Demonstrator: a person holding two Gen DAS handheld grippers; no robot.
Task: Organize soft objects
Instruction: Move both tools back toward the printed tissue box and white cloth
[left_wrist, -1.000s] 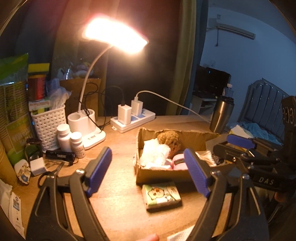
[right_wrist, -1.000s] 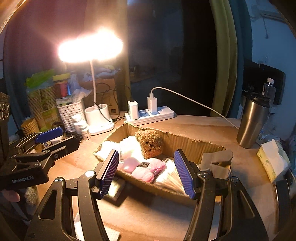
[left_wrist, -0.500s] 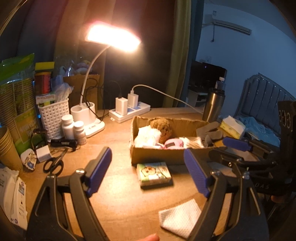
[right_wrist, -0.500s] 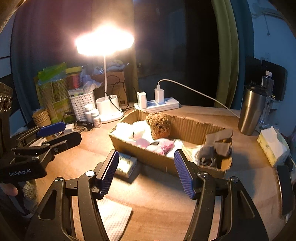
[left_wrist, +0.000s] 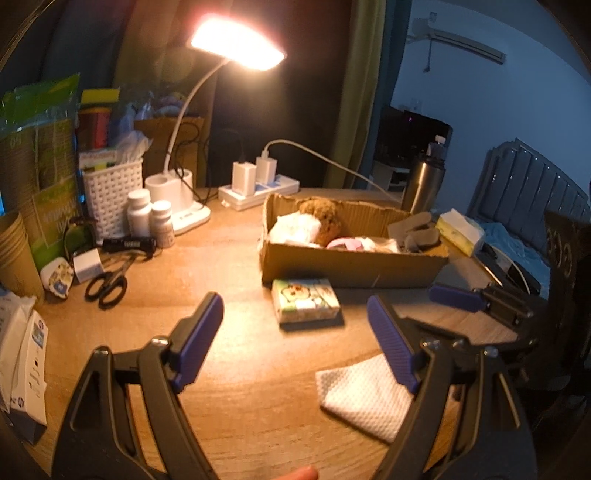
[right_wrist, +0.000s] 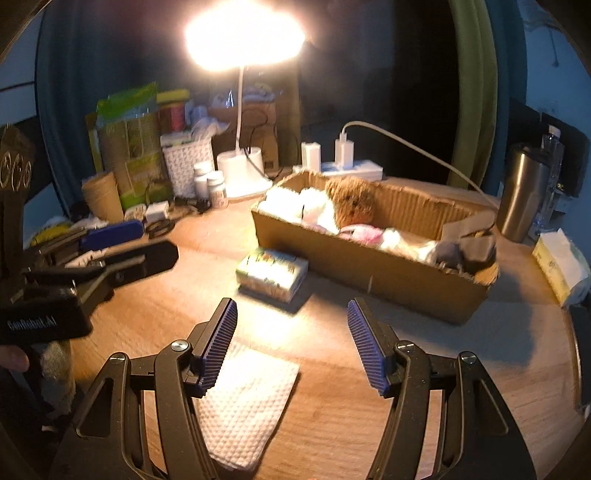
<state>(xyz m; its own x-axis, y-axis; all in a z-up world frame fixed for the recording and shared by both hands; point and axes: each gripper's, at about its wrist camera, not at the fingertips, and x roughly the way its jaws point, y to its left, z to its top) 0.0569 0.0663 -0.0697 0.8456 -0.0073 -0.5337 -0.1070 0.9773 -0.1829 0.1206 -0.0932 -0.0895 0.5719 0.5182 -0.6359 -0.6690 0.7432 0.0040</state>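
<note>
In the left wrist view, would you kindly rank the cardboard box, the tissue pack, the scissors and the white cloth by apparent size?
1. Cardboard box.
2. White cloth, though nearness to the camera enlarges it.
3. Tissue pack.
4. Scissors, roughly alike to the pack, so uncertain.

The words "GenRobot.AI" are in white letters on the black body of the left gripper (right_wrist: 122, 245), seen from the right wrist. The print on the tissue pack (left_wrist: 305, 305) and the green bag (left_wrist: 38, 122) is too blurry to read.
</note>
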